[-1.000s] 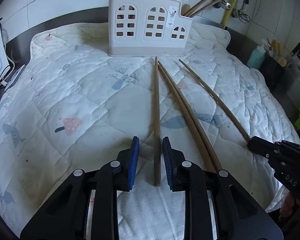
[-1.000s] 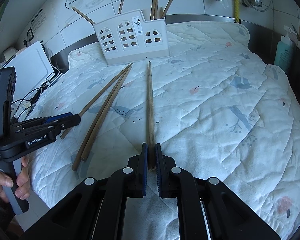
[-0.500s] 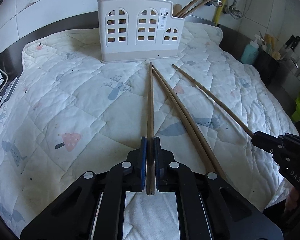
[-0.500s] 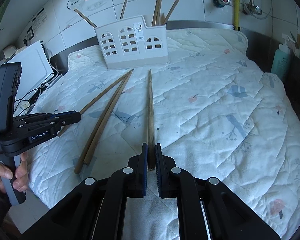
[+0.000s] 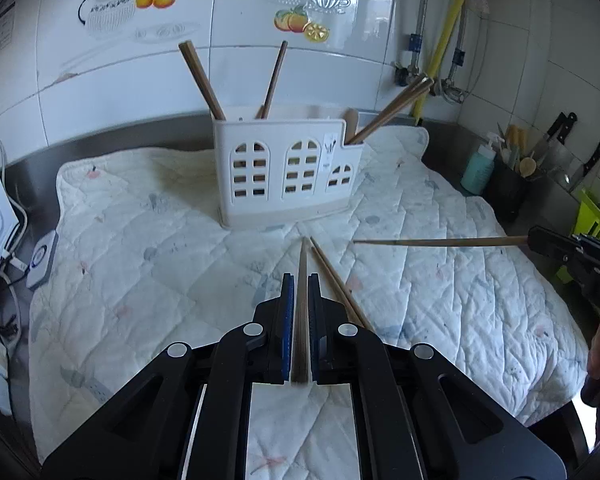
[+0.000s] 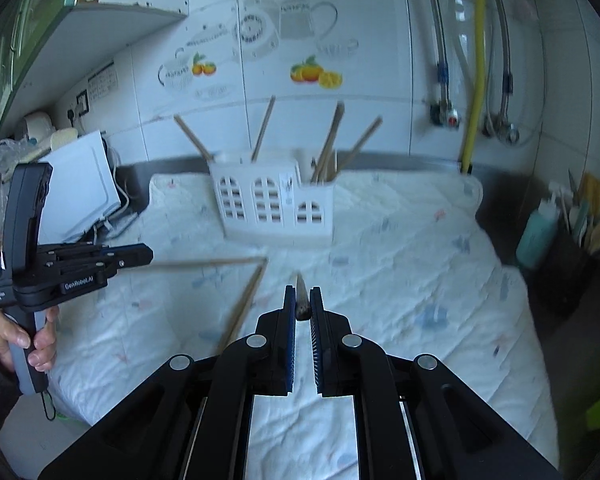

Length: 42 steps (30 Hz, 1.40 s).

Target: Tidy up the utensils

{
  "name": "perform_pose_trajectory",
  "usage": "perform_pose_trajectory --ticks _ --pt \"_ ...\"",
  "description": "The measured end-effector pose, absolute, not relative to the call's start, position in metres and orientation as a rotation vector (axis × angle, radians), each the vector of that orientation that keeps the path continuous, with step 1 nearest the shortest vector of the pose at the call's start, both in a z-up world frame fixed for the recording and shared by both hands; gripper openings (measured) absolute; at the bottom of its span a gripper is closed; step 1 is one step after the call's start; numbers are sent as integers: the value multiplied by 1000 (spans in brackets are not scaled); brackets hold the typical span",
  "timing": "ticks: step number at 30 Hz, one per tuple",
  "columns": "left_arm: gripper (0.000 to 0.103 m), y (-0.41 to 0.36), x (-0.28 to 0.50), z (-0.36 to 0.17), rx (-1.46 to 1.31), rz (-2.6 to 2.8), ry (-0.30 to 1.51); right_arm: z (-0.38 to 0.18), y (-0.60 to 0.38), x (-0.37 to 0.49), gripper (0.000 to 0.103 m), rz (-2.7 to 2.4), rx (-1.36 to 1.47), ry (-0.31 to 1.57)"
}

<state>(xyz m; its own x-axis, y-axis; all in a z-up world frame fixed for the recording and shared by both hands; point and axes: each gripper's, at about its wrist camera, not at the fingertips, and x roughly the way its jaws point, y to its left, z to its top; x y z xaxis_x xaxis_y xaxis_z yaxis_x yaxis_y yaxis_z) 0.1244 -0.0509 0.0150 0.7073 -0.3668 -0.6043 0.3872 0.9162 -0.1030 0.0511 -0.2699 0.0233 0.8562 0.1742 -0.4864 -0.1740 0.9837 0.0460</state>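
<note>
Left wrist view: your left gripper (image 5: 300,280) is clamped on a chopstick (image 5: 301,280) whose long axis runs straight up the frame, tip toward the white holder (image 5: 284,172) at centre. Your right gripper (image 6: 302,294) pinches another chopstick (image 6: 301,300) end-on, tip also toward the holder. Two loose chopsticks (image 5: 336,280) lie on the quilted mat (image 5: 140,240) just right of centre; open mat spreads at lower left.

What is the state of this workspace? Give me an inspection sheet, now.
Surface: white quilted mat over the counter.
Job's things: white plastic utensil holder with wooden chopsticks standing inside; two loose chopsticks on the mat.
Clutter: teal bottle, dark utensil pot at right.
Grippers: left gripper shut on one wooden chopstick; right gripper shut on a second chopstick.
Cables: white cables at left.
Surroundings: tiled wall with fruit decals, yellow pipe.
</note>
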Motion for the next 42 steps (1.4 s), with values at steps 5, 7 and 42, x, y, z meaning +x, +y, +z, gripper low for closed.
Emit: perform_pose_trajectory --ticks 5,7,42 --pt "2 -52 148 39 36 -430 645 72 -270 76 7 214 -23 464" --pt "0 -53 155 44 41 -440 646 93 -272 87 7 230 -18 447" --pt "5 -43 103 -79 118 -446 850 142 -256 87 7 281 -51 362"
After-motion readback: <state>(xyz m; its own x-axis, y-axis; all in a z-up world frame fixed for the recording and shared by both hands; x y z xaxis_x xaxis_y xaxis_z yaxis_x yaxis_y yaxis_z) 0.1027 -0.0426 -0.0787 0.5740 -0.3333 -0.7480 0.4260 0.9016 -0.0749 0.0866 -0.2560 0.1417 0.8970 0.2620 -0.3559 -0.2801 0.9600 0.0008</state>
